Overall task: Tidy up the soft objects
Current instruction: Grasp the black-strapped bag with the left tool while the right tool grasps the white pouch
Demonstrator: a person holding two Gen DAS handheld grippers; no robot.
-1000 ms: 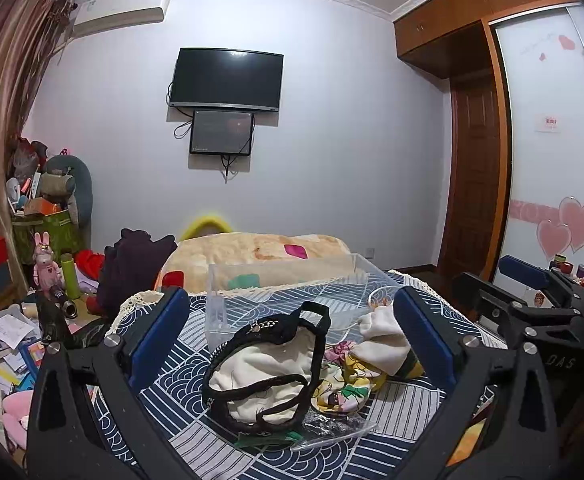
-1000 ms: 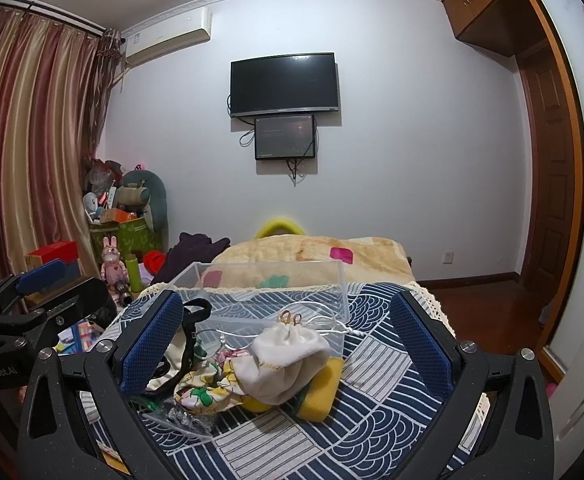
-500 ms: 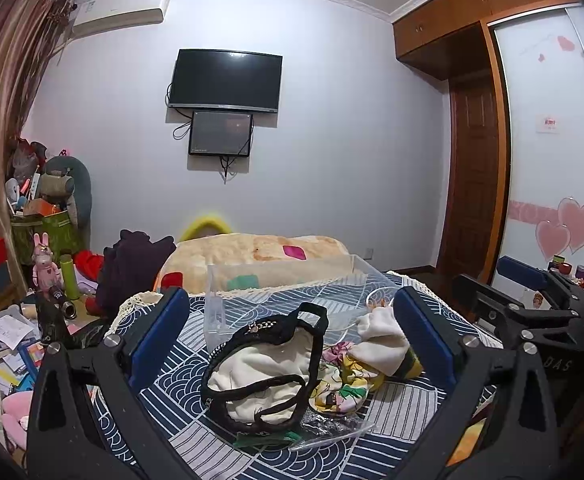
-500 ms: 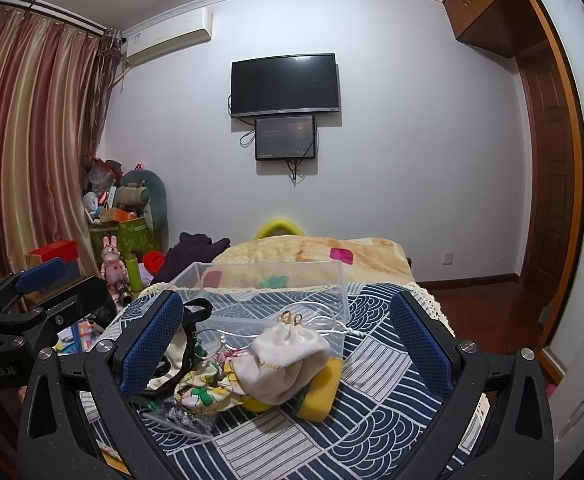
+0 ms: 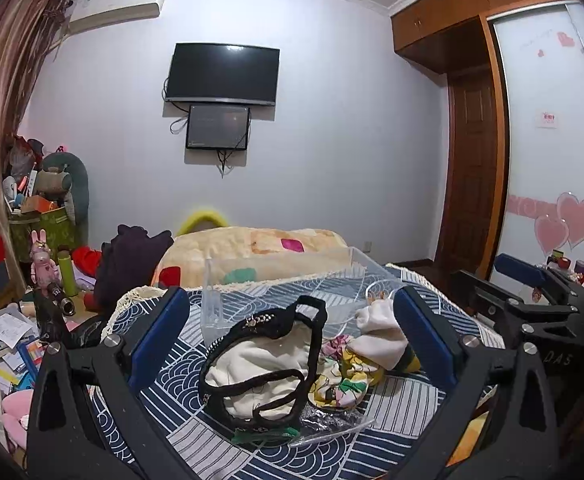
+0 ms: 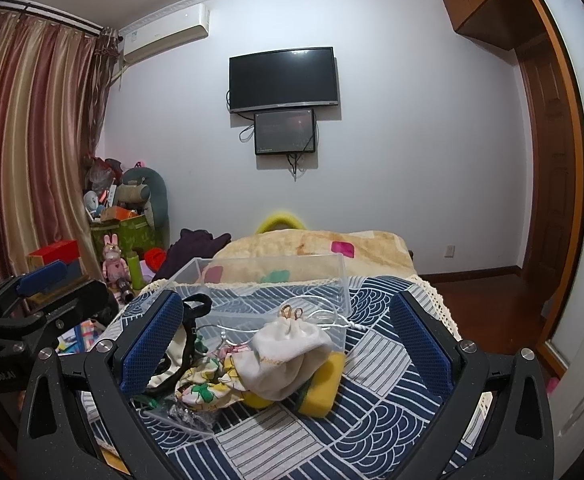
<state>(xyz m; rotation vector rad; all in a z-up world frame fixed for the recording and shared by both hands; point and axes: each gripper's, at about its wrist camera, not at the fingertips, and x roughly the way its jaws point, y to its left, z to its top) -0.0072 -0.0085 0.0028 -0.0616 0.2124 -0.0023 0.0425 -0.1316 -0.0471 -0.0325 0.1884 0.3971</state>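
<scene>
Both jaws stand wide open, empty. Nearest the left gripper (image 5: 292, 344), the cream bag (image 5: 259, 364) lies limp on the tabletop (image 6: 372, 412); grip its black strap. Beyond, the white pouch (image 6: 287, 356) is light; pinch its gathered neck. Clear bin (image 6: 267, 284) behind.

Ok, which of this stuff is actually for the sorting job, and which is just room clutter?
For the job:
clear plastic bin
black-trimmed cream bag
white drawstring pouch
floral fabric piece
yellow sponge

Just lying about:
pink rabbit toy
green bottle
dark purple garment
red box
</scene>
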